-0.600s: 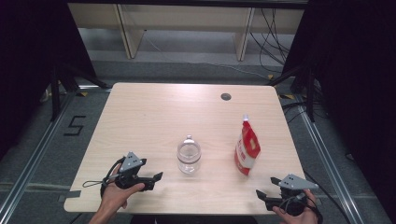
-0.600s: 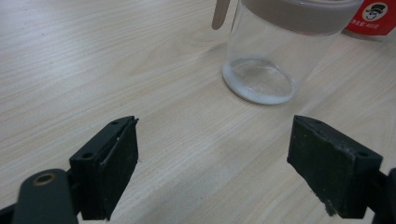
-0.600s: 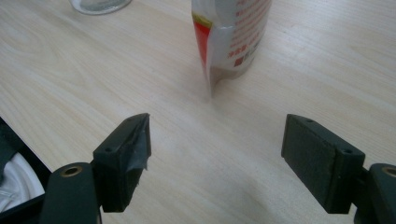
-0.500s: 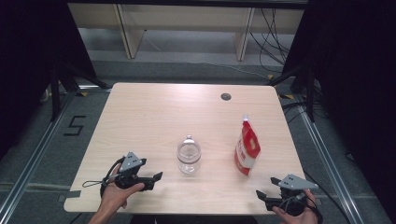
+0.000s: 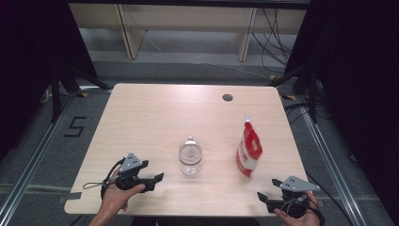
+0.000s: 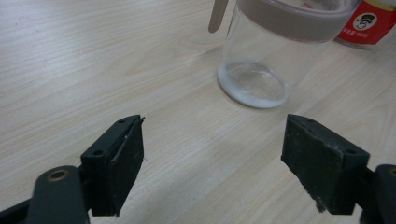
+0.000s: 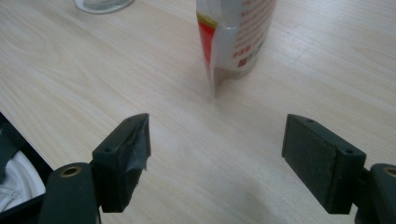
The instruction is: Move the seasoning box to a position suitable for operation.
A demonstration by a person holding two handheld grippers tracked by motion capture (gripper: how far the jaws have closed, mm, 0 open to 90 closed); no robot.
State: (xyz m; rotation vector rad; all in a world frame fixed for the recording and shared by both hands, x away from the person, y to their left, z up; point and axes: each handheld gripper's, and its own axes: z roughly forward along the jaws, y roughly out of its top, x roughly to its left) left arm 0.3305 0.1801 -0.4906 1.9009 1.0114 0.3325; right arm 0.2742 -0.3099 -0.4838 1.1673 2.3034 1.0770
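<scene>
From the high view, nothing has shifted in the last moment: the left hand-held gripper (image 5: 157, 178) and right hand-held gripper (image 5: 264, 197) rest at the table's (image 5: 155, 113) near edge, so work looks unstarted. In the left gripper view, its jaws stand apart, facing the clear jar (image 6: 271, 51). In the right gripper view, wide jaws face the red pouch (image 7: 236, 32).

**Lab recording bay, not a home or shop**

Pale wood desk (image 5: 155, 113) sits alone on grey carpet floor (image 5: 197, 66), boxed in by black curtains (image 5: 28, 56) left and right. Metal floor rails (image 5: 33, 165) run along both sides of the desk. Tape mark "5" (image 5: 75, 126) on the floor. Loose cables (image 5: 270, 33) trail at the back by light wooden shelving legs (image 5: 124, 28). Black stand legs (image 5: 59, 84) at the curtain edges. Reads as a data-capture rig.
</scene>
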